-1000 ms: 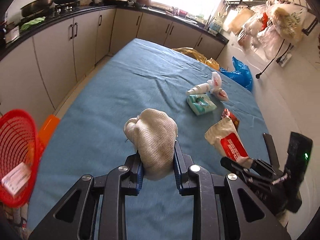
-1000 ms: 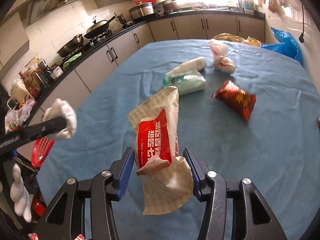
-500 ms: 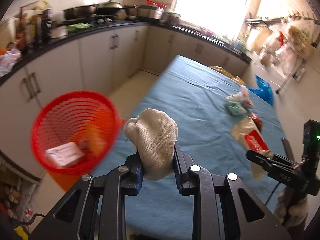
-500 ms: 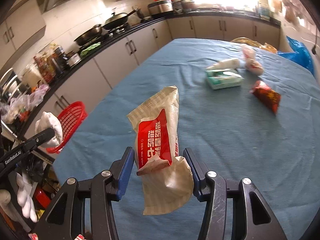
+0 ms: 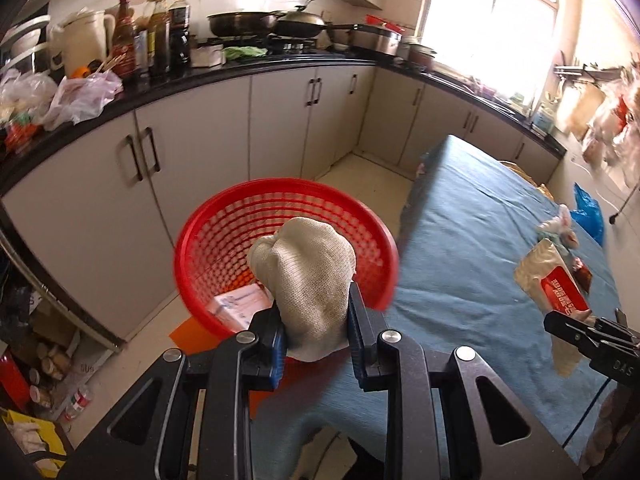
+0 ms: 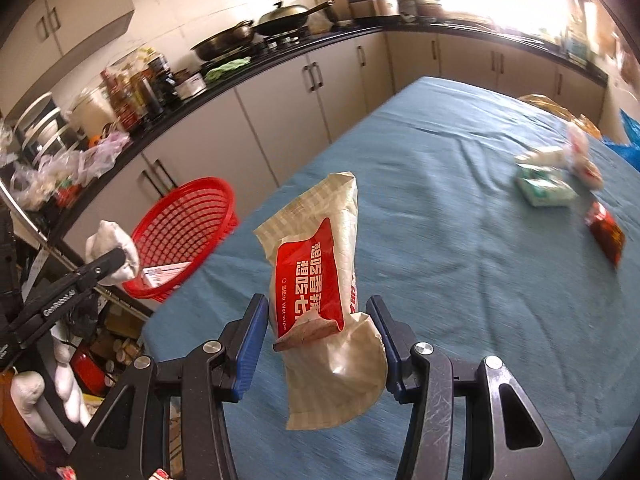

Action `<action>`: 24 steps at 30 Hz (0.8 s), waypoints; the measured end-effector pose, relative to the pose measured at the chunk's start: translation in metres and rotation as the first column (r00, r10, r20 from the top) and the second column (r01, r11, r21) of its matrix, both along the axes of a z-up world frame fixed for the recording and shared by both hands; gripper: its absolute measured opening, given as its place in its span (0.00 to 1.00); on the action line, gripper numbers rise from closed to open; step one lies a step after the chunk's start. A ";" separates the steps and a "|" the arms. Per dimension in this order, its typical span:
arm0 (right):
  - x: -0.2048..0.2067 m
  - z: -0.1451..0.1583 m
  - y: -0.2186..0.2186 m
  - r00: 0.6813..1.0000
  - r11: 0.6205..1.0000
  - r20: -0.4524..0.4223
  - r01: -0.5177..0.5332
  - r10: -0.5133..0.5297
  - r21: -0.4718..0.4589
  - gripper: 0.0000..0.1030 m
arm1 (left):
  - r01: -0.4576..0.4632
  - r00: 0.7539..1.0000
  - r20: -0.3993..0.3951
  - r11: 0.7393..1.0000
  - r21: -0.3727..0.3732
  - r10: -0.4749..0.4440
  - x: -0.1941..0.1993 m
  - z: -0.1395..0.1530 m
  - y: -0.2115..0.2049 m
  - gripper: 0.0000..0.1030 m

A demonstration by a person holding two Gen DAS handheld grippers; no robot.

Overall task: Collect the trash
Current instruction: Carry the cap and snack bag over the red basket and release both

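Red basket (image 5: 224,216) sits on the floor just off the table's edge, and the left gripper (image 5: 316,332) hangs right in front of it with a balled-up whitish rag (image 5: 308,276) clamped between its blue pads. From the right wrist view the rag (image 6: 114,252) lines up with the basket's rim (image 6: 188,188), above the opening or close to it. There's already a small white box (image 5: 240,306) lying in the bottom of the basket.

Right gripper (image 6: 316,348) is over the blue table (image 6: 460,240), jaws pinched on a wipes pack (image 6: 316,292), beige with a red label, held upright with its crumpled lower end drooping below the pads. You can see that pack (image 5: 554,280) from the left wrist too, off to the right.

Still out on the table's far end: a green-white packet (image 6: 544,190), a red snack bag (image 6: 606,236), a white tube (image 6: 540,157) and a crumpled white wrapper (image 6: 580,152), all kinda blurry. Kitchen counter (image 5: 240,76) behind with woks and bottles.
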State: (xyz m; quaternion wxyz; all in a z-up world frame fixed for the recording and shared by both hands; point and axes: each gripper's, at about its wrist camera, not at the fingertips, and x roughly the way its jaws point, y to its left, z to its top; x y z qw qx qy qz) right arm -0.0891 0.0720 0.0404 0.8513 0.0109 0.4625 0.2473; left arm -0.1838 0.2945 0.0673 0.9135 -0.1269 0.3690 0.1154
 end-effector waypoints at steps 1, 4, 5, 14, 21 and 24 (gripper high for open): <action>0.002 0.001 0.009 1.000 1.000 -0.001 -0.011 0.011 0.000 0.53 | -0.002 1.000 -0.002 1.000 -0.002 0.002 0.002 -0.002 0.003 0.24; 0.008 0.002 0.041 0.999 0.999 -0.005 -0.052 0.052 0.012 0.53 | -0.002 1.000 -0.007 1.000 -0.003 0.002 0.009 -0.005 0.015 0.24; 0.011 0.003 0.052 0.998 0.998 -0.003 -0.066 0.066 0.016 0.53 | -0.002 1.000 -0.008 1.000 -0.003 0.002 0.012 -0.006 0.019 0.24; 0.041 0.002 0.134 0.989 0.987 0.014 -0.149 0.148 0.060 0.55 | -0.006 1.000 0.004 0.997 -0.082 0.006 0.038 -0.012 0.057 0.25; 0.058 -0.010 0.159 0.988 0.982 -0.008 -0.150 0.152 0.111 0.69 | -0.025 0.999 0.027 0.990 -0.137 0.029 0.040 -0.015 0.072 0.41; 0.058 -0.013 0.154 0.989 0.985 -0.014 -0.142 0.144 0.099 0.70 | -0.026 0.999 0.034 0.992 -0.128 0.030 0.036 -0.013 0.070 0.45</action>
